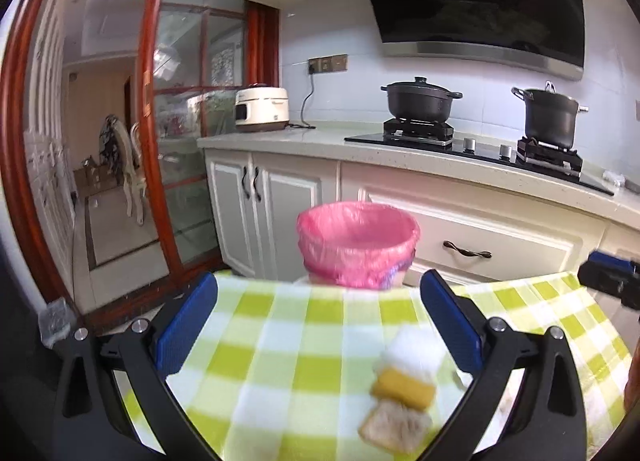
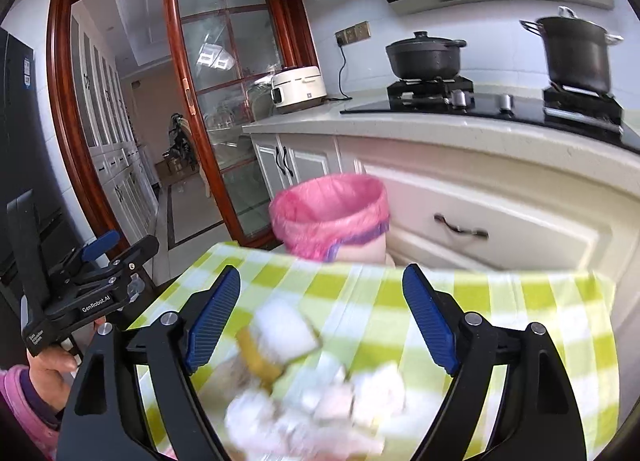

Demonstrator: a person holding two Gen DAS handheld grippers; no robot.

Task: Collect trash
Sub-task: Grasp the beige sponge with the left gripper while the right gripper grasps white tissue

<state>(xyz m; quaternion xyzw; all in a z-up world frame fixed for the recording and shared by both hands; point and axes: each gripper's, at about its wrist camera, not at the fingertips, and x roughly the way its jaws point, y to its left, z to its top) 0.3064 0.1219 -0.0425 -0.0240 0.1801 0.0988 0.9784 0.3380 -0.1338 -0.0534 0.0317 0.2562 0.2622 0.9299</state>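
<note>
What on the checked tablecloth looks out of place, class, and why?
A loose heap of scraps, white crumpled bits with a yellow piece and a brownish piece, lies on the green-checked tablecloth, not in the pink-lined bin beyond the table edge. Both grippers, left and right, are open and hold nothing.

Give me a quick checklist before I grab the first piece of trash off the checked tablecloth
1. Left gripper open: ok.
2. Right gripper open: ok.
3. Both grippers hold nothing: ok.
4. Trash pile lies between the right gripper's fingers: ok.
5. Bin with pink liner stands open beyond the table edge: ok.
6. What each scrap is: cannot tell, blurred.
</note>
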